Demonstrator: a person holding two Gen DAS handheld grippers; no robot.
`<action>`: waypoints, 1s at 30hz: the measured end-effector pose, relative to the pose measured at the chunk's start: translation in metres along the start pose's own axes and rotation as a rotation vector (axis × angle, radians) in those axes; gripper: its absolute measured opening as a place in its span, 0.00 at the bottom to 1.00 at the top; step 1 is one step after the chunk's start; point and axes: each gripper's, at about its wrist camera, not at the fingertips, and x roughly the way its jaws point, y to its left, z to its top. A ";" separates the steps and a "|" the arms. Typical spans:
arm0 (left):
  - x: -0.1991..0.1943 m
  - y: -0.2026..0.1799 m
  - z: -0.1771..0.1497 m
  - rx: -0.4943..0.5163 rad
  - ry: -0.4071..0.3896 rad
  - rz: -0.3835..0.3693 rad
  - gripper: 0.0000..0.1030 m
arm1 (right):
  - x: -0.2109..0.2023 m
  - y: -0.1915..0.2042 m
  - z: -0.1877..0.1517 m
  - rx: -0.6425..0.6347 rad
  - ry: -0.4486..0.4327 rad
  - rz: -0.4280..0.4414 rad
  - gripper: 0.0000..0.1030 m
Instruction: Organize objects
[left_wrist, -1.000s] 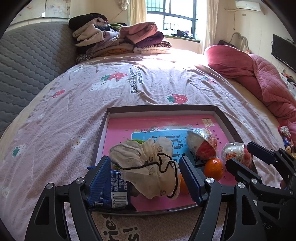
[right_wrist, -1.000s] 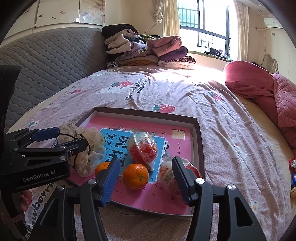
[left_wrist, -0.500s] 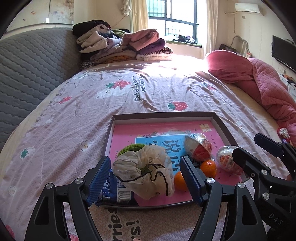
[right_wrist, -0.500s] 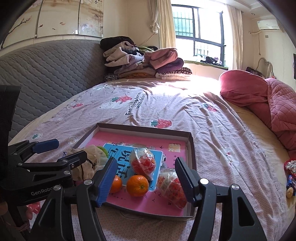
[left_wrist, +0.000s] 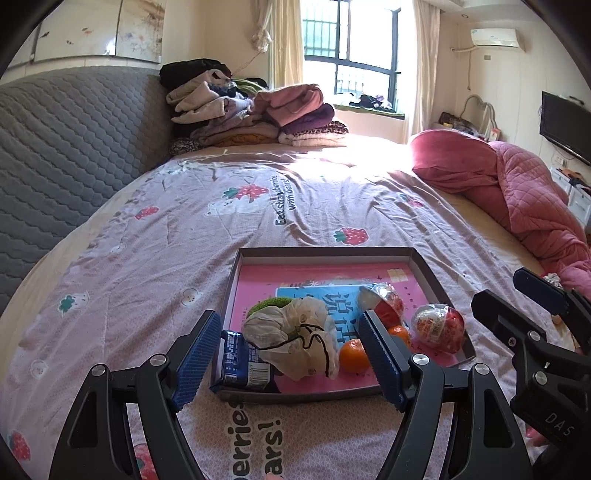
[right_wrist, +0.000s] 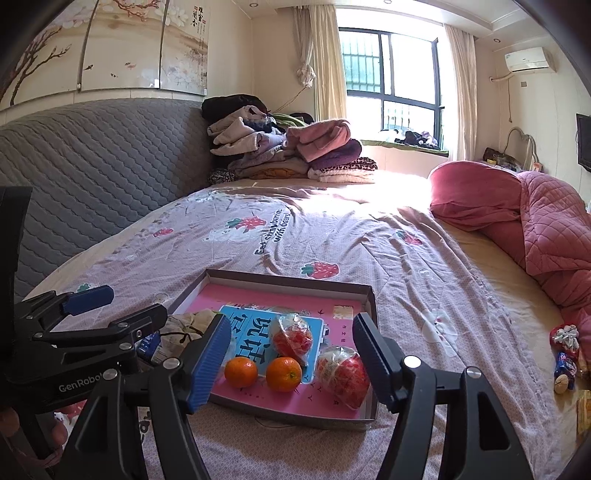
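Snacks (right_wrist: 567, 354) lay loose on the bed well right of the tray (right_wrist: 369, 299), off beyond my right tongs (right_wrist: 291, 360), which had just been opening and held nothing, while my left tongs (left_wrist: 286, 356) gaped empty too.

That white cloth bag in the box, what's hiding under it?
Under the white cloth bag a green thing peeks out at the back, and a blue packet sticks out beside it. The box floor beneath is covered, so anything else stays hidden.
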 end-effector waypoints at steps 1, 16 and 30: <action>-0.002 0.000 -0.001 -0.002 -0.001 -0.003 0.76 | -0.004 0.001 0.001 -0.001 -0.005 0.000 0.66; -0.057 0.008 -0.025 -0.005 -0.043 -0.004 0.76 | -0.052 0.019 -0.008 -0.002 -0.029 -0.014 0.66; -0.087 0.014 -0.052 0.001 -0.037 -0.014 0.76 | -0.074 0.036 -0.025 0.010 0.007 -0.029 0.66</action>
